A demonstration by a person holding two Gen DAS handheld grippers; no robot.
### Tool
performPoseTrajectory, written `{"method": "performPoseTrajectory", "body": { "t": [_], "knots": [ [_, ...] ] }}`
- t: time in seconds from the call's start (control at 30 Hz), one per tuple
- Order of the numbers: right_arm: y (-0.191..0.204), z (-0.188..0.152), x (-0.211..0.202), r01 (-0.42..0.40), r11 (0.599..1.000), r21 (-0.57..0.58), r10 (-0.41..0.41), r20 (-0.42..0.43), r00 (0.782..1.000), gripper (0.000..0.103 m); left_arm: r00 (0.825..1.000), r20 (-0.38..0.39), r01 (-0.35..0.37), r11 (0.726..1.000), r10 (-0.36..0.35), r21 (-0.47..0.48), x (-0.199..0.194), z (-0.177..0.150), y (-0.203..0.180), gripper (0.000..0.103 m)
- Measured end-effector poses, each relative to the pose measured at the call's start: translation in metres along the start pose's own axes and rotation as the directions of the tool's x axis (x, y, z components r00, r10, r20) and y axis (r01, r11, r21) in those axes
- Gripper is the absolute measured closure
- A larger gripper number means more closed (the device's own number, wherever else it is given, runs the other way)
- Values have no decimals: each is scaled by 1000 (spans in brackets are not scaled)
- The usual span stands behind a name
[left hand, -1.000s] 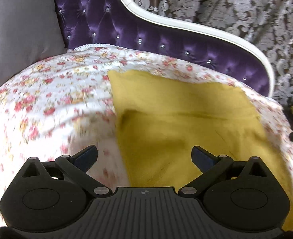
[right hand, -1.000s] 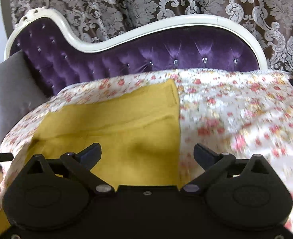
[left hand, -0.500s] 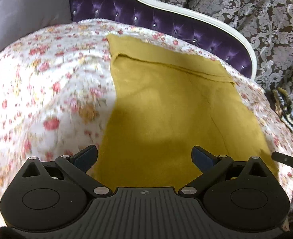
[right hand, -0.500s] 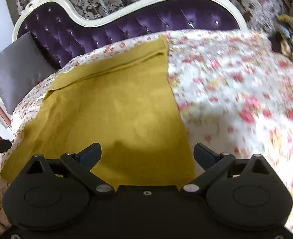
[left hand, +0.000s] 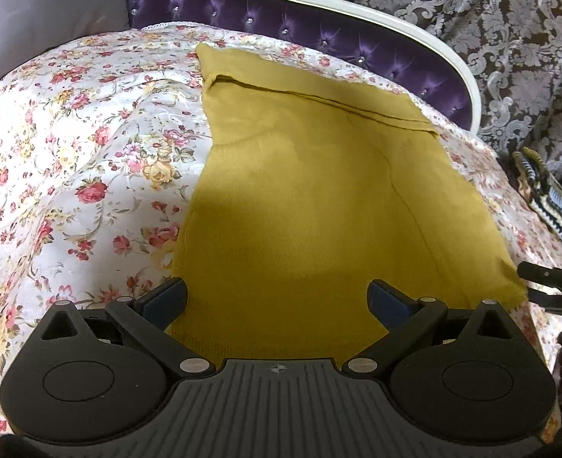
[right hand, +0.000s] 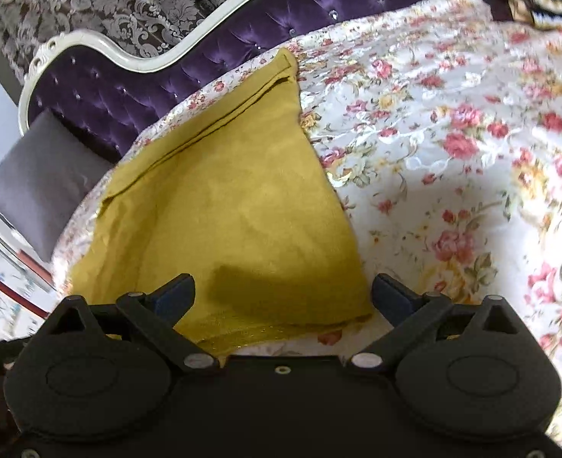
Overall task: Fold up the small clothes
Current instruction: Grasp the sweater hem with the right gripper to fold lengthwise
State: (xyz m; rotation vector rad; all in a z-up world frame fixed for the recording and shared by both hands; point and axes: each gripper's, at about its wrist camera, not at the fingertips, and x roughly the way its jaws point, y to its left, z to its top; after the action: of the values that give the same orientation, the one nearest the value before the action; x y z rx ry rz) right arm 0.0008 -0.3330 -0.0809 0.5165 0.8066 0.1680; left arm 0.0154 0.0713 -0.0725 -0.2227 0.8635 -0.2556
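Here, nearest the cameras, two hand-held grippers hover over the near hem of the cloth. The left hand-held gripper (left hand: 277,299) has its two fingers spread wide apart, empty, above the near left part of the hem. The right hand-held gripper (right hand: 283,299) is likewise spread wide and holds nothing, poised over the near right corner; its tip also shows at the right edge of the left wrist view.

Between and beyond them lies the one mustard-yellow knitted garment (left hand: 319,198) (right hand: 227,210), spread flat on the white quilted bedspread printed with red and yellow roses (left hand: 90,160) (right hand: 452,152). A narrow strip along its far edge looks doubled over, so I judge one small fold to be in place and the main fold not yet made. The step in hand seems to be the approach to the near corners. The next move calls for both sets of fingers to come down on the hem, close on the cloth at each corner, then lift and carry that edge toward the far side.

Farther off: one grey cushion (left hand: 48,11), one tufted purple velvet headboard with a white frame (left hand: 357,38) (right hand: 204,65), one striped knitted item (left hand: 544,194) at the bedspread's right edge, and a grey damask curtain (left hand: 510,19) behind.
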Motion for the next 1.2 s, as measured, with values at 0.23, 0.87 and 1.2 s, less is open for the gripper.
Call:
{"method": "performPoseTrajectory", "body": {
  "t": [0.23,0.87,1.2],
  "knots": [
    [5,2,-2,18,1000,-4,-18,0,1000,47,1000,-8,1,1000,-1,30,-1,-2,-3,1],
    [16,1,-6,0,999,-47,1,17,1000,70,999,-17,-34,999,34,-10,-10,-9,-6,31],
    [15,2,-12,-43,999,-23,43,38,998,85,1000,25,22,993,-19,-115,-18,-6,8,96]
  ]
}}
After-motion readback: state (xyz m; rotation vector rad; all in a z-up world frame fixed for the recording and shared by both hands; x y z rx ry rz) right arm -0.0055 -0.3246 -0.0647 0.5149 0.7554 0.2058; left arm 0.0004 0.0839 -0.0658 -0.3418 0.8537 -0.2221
